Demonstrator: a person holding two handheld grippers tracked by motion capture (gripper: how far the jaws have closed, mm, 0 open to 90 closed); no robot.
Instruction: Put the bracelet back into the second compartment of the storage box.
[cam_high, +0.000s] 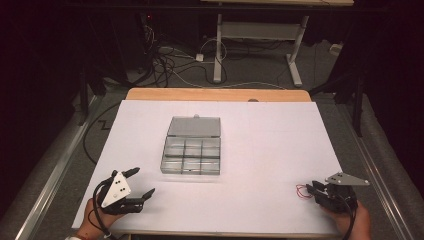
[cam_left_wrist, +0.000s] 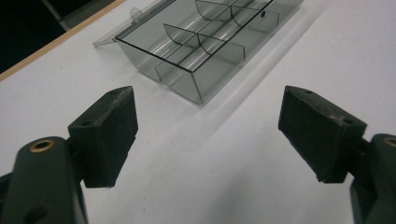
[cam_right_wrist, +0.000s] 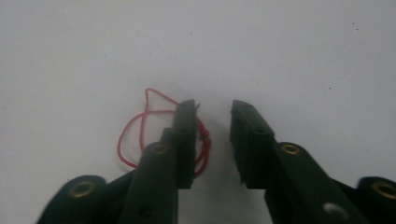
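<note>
Right gripper (cam_right_wrist: 214, 109) sits low over the white table (cam_high: 270, 150) at its near right corner, jaws narrowed but with a gap; a red wire loop (cam_right_wrist: 140, 135) lies beside and under one jaw, not clamped. Left gripper (cam_left_wrist: 208, 126) gapes wide, holding nothing, facing the clear compartment box (cam_high: 191, 146) at mid-table.

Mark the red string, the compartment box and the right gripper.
red string (cam_right_wrist: 128, 135), right gripper view, on the loop's left arc.
compartment box (cam_high: 191, 150), high view, on a middle divider of the tray.
right gripper (cam_right_wrist: 215, 112), right gripper view, midway between its fingertips.
</note>
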